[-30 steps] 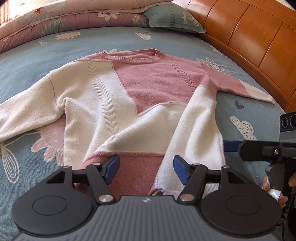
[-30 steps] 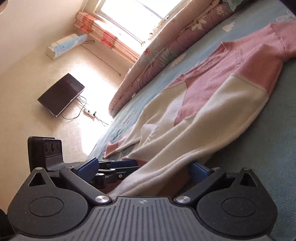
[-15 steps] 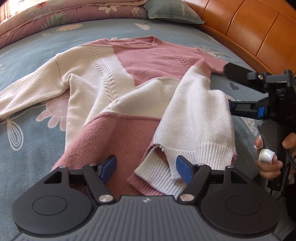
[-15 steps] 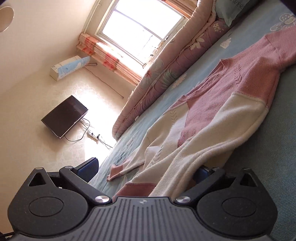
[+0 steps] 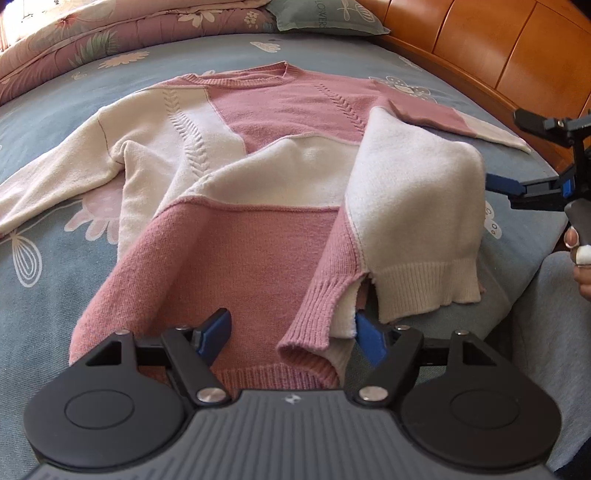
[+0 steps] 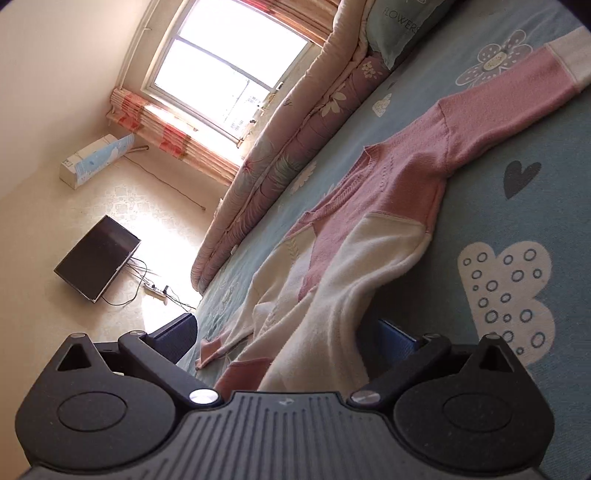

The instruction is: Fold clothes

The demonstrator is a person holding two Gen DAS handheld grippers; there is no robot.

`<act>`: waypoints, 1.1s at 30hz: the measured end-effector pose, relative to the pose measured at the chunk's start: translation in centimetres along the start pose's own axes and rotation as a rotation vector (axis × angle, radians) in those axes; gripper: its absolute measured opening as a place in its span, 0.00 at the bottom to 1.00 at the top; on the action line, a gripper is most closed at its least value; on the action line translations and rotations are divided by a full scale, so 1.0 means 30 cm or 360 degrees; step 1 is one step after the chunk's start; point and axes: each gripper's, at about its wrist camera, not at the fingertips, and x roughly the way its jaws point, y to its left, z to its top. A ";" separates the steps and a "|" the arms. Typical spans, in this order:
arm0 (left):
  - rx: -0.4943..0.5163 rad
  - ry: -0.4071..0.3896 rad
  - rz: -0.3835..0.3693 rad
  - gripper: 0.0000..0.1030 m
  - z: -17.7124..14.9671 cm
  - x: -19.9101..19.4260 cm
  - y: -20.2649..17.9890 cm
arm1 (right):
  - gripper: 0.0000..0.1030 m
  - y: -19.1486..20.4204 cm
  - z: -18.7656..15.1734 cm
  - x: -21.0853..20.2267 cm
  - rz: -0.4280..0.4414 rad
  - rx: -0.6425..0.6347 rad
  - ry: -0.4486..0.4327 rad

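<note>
A pink and cream knit sweater [image 5: 258,155] lies front up on the blue flowered bedsheet [image 5: 44,295]. Its right side is bunched into a raised cream fold [image 5: 417,192], and the ribbed hem there curls up. My left gripper [image 5: 291,336] is open at the pink bottom hem, which lies between its blue fingers. My right gripper [image 5: 502,147] shows at the right edge of the left wrist view, open and just off the cream fold. In the right wrist view the right gripper [image 6: 288,336] is open, with the cream side of the sweater [image 6: 332,302] lying loose between its fingers.
A rolled floral quilt [image 5: 92,33] and a grey-green pillow [image 5: 325,18] lie at the head of the bed. The wooden bed frame [image 5: 498,48] runs along the right. A person's hand [image 5: 580,254] holds the right gripper. A window [image 6: 229,77] and a black screen [image 6: 98,258] are on the far wall.
My left gripper has drawn back to the bottom hem, so the pink lower panel now shows. The right gripper has moved off to the right, leaving the sweater's right side bunched.
</note>
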 end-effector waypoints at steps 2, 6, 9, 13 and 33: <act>0.0000 -0.0006 0.0000 0.71 0.002 -0.001 -0.003 | 1.00 -0.051 -0.038 -0.019 -0.0088 0.0035 0.0053; -0.0015 -0.0006 -0.0007 0.71 0.004 0.001 -0.007 | 1.00 -0.106 -0.087 -0.017 -0.0067 0.0069 0.0082; -0.0024 0.0007 -0.0001 0.71 0.004 0.011 -0.013 | 1.00 -0.100 -0.088 0.027 -0.0011 0.0039 0.0102; -0.0046 0.0003 -0.0012 0.71 0.002 0.010 -0.020 | 1.00 -0.089 -0.061 0.127 0.0070 -0.0009 0.0171; -0.0153 -0.0017 -0.0063 0.71 -0.020 0.013 0.009 | 0.43 -0.116 -0.065 0.169 -0.0012 -0.0185 0.0210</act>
